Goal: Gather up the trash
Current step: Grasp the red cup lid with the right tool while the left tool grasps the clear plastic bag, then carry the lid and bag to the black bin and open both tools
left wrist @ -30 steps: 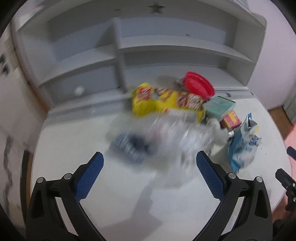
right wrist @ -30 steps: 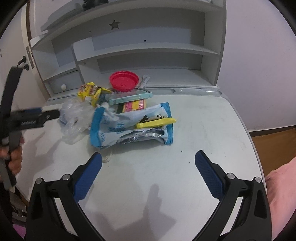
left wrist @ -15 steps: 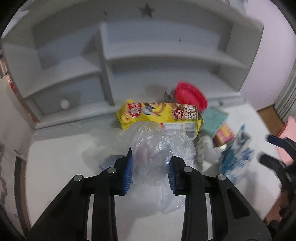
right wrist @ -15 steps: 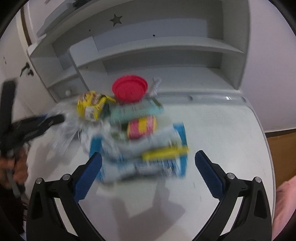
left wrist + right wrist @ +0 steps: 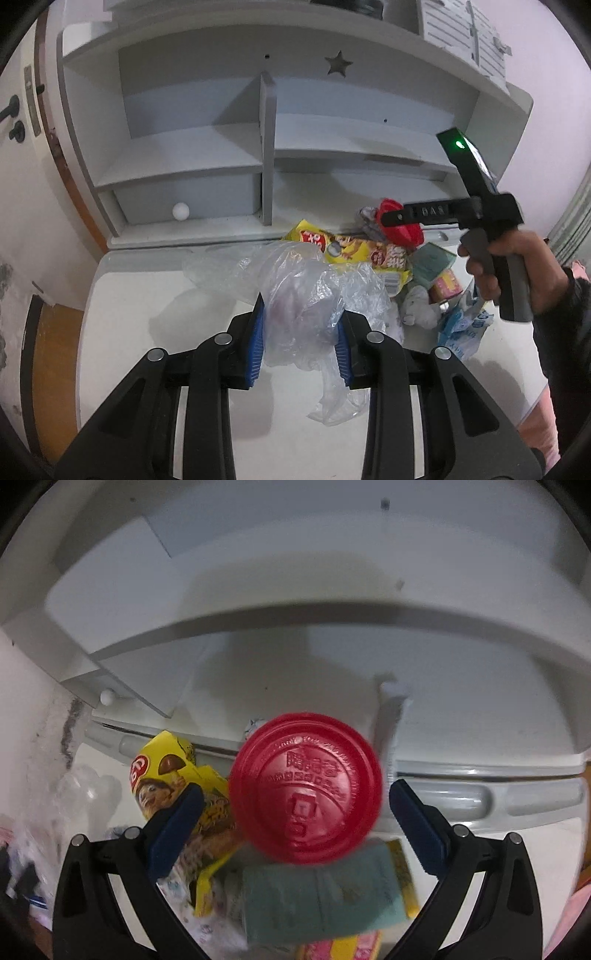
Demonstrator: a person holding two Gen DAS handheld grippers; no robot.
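My left gripper (image 5: 299,336) is shut on a crumpled clear plastic bag (image 5: 303,295) above the white desk (image 5: 122,332). Behind the bag lies a pile of trash: a yellow snack box (image 5: 354,251), a red round lid (image 5: 402,229), a teal box (image 5: 430,264), a white tissue (image 5: 419,310) and a blue-white wrapper (image 5: 461,328). My right gripper (image 5: 295,808) is open, its fingers on either side of the red lid (image 5: 304,786), close to it. The yellow box (image 5: 166,775) and teal box (image 5: 317,897) lie beside and below the lid.
A grey shelf unit (image 5: 266,147) with a small drawer and white knob (image 5: 181,211) stands at the back of the desk. The right gripper's handle, held by a hand (image 5: 509,266), hangs over the pile. A wooden door edge (image 5: 51,332) is at left.
My left gripper closed on the plastic bag and lifted it slightly. My right gripper moved forward over the pile and now brackets the red lid.
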